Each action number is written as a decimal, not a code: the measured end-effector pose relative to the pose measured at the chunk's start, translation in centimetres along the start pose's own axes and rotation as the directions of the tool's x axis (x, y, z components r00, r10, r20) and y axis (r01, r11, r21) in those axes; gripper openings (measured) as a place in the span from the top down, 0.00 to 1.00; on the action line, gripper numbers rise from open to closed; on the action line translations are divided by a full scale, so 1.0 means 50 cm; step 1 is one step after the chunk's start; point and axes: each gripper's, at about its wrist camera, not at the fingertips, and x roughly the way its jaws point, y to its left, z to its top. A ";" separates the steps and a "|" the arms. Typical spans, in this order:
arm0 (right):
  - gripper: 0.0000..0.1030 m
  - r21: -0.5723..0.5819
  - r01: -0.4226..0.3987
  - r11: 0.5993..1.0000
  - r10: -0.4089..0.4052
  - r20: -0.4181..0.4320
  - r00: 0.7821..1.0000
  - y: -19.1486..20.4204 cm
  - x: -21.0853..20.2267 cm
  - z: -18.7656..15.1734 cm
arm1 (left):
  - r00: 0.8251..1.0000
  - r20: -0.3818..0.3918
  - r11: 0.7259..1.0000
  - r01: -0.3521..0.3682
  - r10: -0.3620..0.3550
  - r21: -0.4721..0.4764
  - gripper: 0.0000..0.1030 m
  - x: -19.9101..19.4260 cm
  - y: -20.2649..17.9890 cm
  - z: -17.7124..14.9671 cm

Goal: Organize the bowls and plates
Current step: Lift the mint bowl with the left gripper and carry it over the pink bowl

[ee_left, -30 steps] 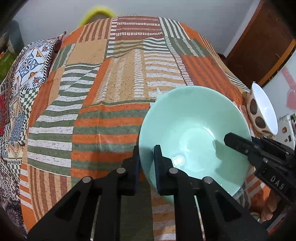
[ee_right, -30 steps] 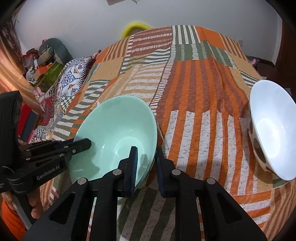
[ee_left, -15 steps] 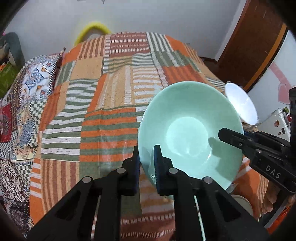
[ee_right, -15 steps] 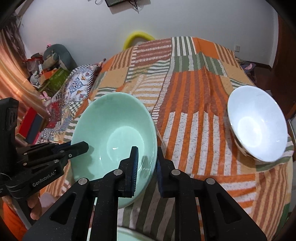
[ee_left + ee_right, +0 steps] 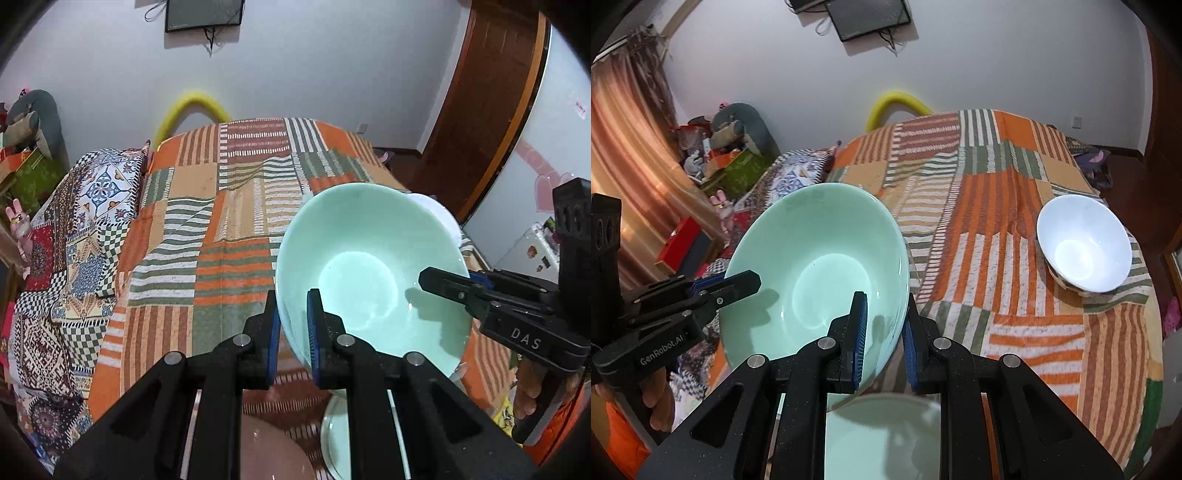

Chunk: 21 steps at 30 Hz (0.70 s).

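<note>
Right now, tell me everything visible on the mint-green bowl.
The mint-green glossy bowl, ceramic-looking, wide and round with a flat circular base and plain inside, is empty. It is held tilted in the air above the striped patchwork bedspread. The left tongs and the right tongs each pinch its rim on opposite sides. A second pale green dish lies below.

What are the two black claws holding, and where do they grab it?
Both hold the green bowl by its rim: the left gripper on one side, the right gripper on the opposite side, each with one finger inside and one outside.
</note>
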 end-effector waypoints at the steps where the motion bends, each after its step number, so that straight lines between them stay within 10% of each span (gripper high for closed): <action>1: 0.84 -0.003 -0.004 1.000 0.004 0.004 1.000 0.006 -0.008 -0.006 | 1.000 0.005 1.000 0.000 0.000 0.000 0.88 -0.013 -0.001 -0.007; 21: 0.83 -0.063 -0.095 0.994 0.093 -0.026 0.995 0.125 -0.029 -0.102 | 0.998 0.018 0.995 -0.053 0.055 -0.086 0.88 -0.160 0.068 -0.185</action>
